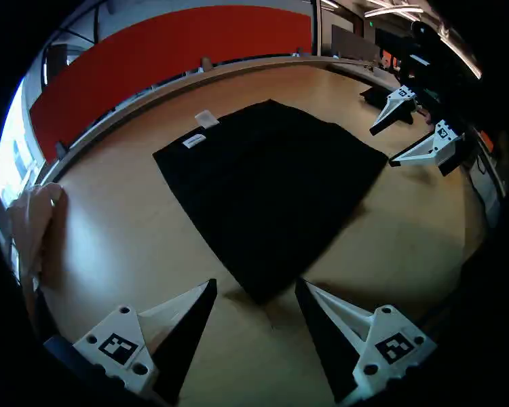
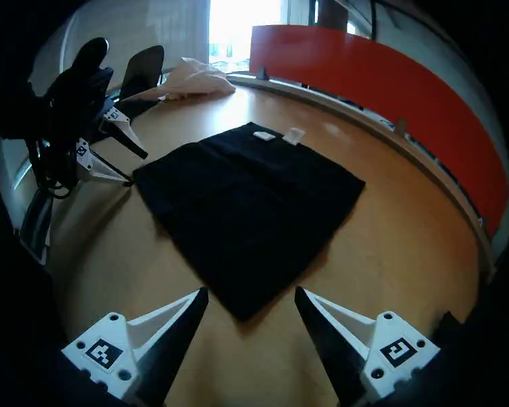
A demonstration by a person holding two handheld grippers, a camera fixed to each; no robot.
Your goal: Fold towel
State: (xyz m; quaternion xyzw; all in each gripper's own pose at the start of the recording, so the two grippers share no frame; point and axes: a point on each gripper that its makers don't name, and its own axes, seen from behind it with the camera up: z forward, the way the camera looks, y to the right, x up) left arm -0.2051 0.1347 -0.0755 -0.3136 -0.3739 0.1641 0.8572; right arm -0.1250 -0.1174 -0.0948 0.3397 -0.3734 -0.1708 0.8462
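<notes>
The left claw (image 1: 254, 305) hangs wide open over the wooden table (image 1: 119, 224) with nothing in its grip. Off to its left a pale cloth (image 1: 30, 224) lies bunched at the table edge. Straight ahead the black towel (image 1: 268, 190) is spread flat, its near corner pointing into the gap between the two fingers, though neither finger presses on it. A small white tag (image 1: 194, 140) sits at the towel's far-left corner, and a red wall panel (image 1: 173, 54) runs behind the table. Ahead and to the right, the right claw (image 1: 381, 149) hovers by the towel's far-right corner. It too is spread open and empty. In the right gripper view the towel lies directly in front of it, again with a corner reaching between the parted fingers. The other claw is up to its left at the towel's edge, and the red panel sweeps along its right side.
</notes>
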